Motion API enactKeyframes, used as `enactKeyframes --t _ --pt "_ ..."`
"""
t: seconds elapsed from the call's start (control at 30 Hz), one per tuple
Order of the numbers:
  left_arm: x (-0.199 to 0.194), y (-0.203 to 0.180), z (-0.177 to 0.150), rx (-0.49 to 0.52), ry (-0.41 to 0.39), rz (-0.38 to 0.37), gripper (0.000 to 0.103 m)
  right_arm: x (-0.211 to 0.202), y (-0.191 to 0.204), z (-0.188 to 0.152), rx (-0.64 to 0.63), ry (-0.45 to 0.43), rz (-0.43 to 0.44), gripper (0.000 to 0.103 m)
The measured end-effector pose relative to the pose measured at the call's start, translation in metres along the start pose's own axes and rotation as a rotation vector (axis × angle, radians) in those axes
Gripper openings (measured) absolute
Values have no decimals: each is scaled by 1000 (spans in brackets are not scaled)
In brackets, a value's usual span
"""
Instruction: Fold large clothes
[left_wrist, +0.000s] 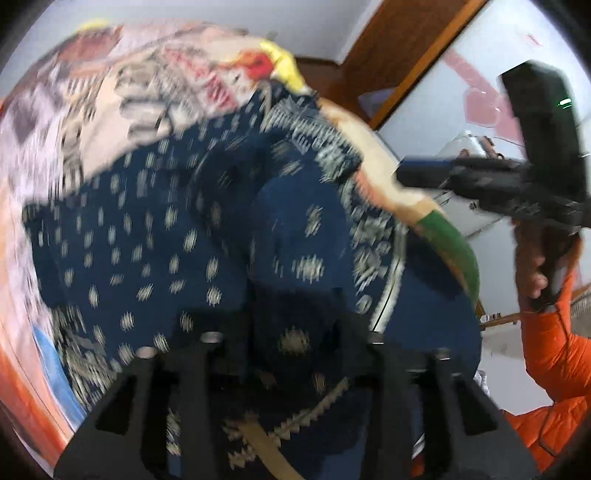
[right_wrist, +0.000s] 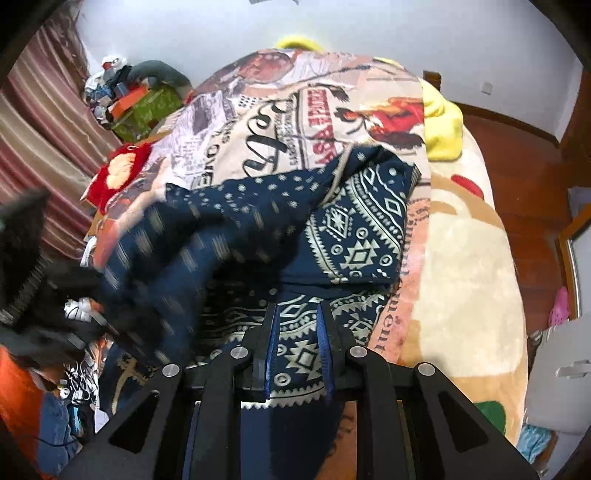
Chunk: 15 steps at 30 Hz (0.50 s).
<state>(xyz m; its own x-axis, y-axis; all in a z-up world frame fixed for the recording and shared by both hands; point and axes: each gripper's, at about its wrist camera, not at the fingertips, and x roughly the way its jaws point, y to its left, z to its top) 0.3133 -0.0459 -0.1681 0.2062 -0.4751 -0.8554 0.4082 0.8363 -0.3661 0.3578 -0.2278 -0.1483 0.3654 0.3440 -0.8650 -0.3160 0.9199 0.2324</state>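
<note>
The garment (right_wrist: 343, 229) was dark navy cloth printed with cream dots and a geometric cream border. It lay bunched and partly folded at frame centre in both views (left_wrist: 192, 236), its border edge toward the lower centre.

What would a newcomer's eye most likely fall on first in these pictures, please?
Probably the navy patterned garment, spread mid-frame over the newspaper-print blanket on the bed. The right gripper is shut on its white-patterned border at the bottom. An orange sleeve stands out at the right edge of the left wrist view.
</note>
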Motion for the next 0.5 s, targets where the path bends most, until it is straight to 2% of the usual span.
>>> enactKeyframes --t 0.1,0.17,0.3,0.4,0.5 --pt "-9 11 -12 -54 -28 3 55 -5 14 0 -29 -6 6 16" --pt "-28 19 -17 -64 -78 18 57 -4 24 2 -50 -5 10 16" --pt "-65 31 -20 -73 -182 70 67 3 52 13 -86 -13 32 16" --pt "-87 44 -23 -86 -256 125 73 3 75 23 -103 -31 80 16" --pt "-86 60 -27 -119 -271 227 76 7 102 33 -136 -43 109 16"
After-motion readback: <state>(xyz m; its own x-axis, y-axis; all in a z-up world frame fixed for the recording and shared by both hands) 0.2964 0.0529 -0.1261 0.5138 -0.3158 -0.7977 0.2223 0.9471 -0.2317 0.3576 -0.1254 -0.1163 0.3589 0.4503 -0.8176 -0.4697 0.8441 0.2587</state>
